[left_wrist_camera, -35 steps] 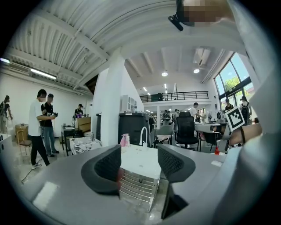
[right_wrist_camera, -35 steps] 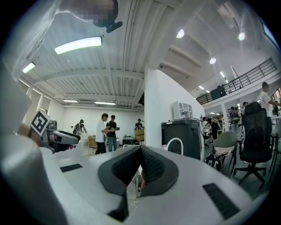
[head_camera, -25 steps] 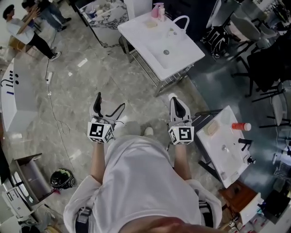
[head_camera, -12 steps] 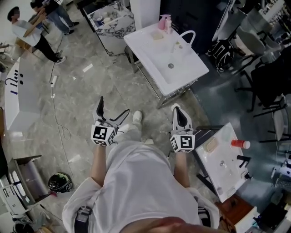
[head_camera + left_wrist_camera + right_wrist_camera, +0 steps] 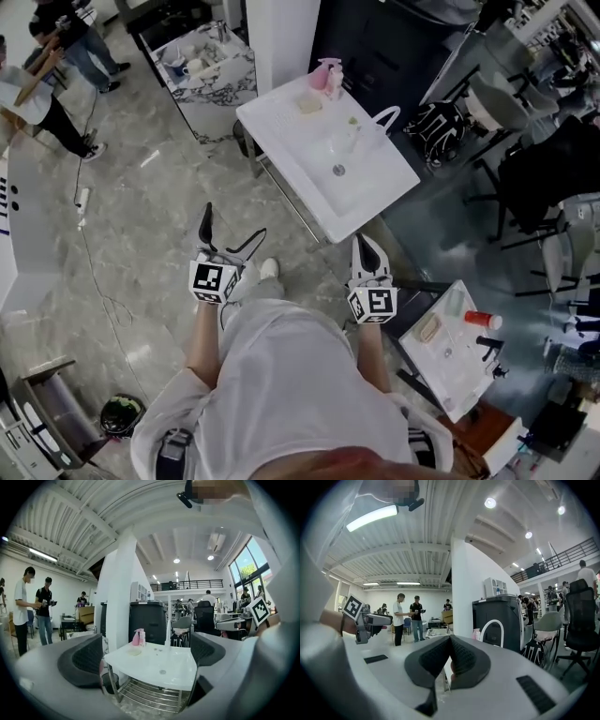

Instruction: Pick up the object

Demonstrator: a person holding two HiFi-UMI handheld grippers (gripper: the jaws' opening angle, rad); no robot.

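**Object to pick up.** Not singled out by the task. The likeliest candidates are a pink plastic pump bottle [image 5: 328, 73] and a pale flat soap-like bar [image 5: 310, 105] just beside it. Both stand at the far corner of the white basin-topped table on metal legs [image 5: 375, 187], upper centre of the head view. Both are well apart from the grippers.

**Left gripper** [image 5: 234, 225]. Lower centre-left. Jaws spread wide, with nothing between the pads; its own view shows only the distant table [image 5: 154, 665] and bottle [image 5: 137, 637] through the gap.

**Right gripper** [image 5: 367, 251]. Lower centre-right. Its pads are pressed together at the tips on nothing [image 5: 450, 656].

**Surroundings.** A second white table [image 5: 469, 370] at lower right carries a red-capped bottle [image 5: 483, 320].

**Hazards, as judged.**
- Wrong item: two tables hold similar small goods, so the unnamed target invites a mistaken pick.
- Toppling: the bottle is tall and narrow, and a jaw clipping its pump head would tip it into the basin.
- Slipping: the flat bar offers little height for the pads to grip.
- Closed right jaws: they would push the item rather than take it.
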